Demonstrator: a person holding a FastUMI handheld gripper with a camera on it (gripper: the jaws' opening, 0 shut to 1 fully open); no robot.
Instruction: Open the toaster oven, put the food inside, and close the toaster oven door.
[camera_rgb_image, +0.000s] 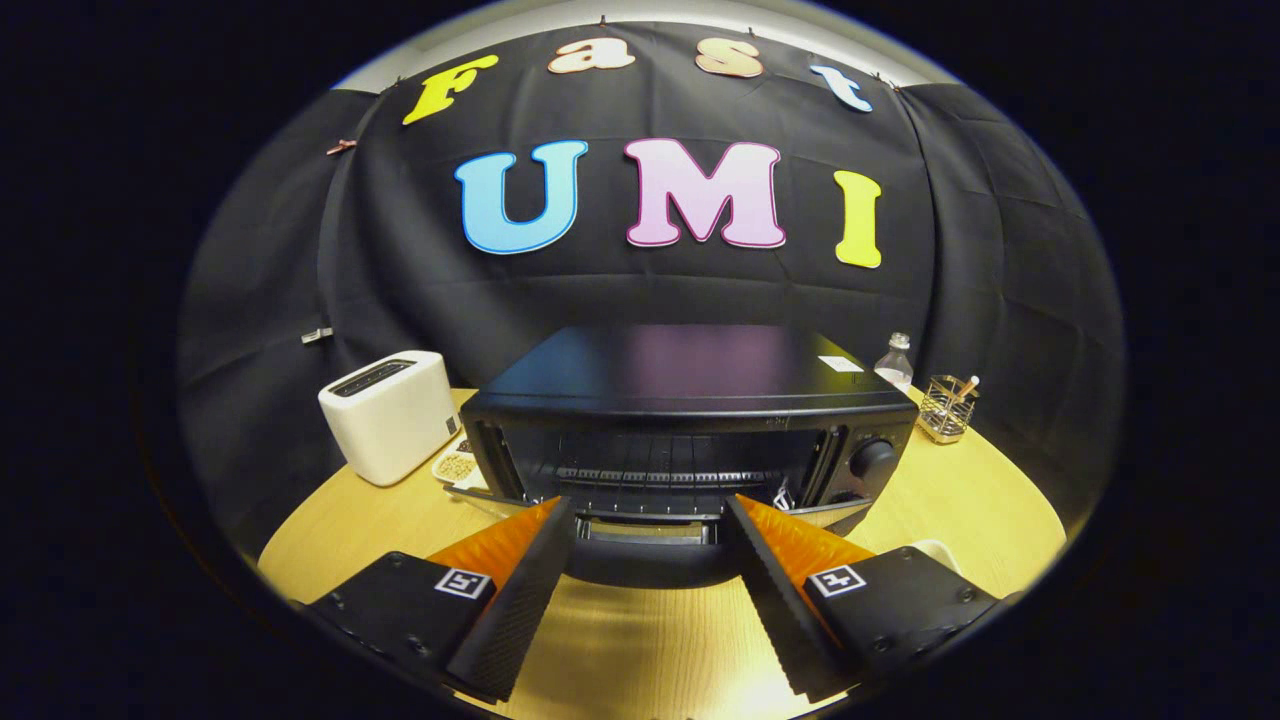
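A black toaster oven (690, 375) stands on the wooden table just ahead of my fingers. Its door (645, 560) hangs folded down toward me, so the wire rack (660, 475) inside is visible. The control knob (872, 458) is on the oven's right front. My gripper (650, 507) is open, its fingers spread wide to either side of the lowered door, with the tips near the oven's mouth and not pressing on anything. A small plate of pale food (455, 466) lies on the table at the oven's left, partly hidden by the oven's corner.
A white slot toaster (390, 415) stands left of the oven, beside the plate. Behind the oven's right corner are a clear bottle (897, 362) and a wire holder (946, 408). A pale object (940, 550) peeks out behind my right finger. Bare table (650, 640) lies below the fingers.
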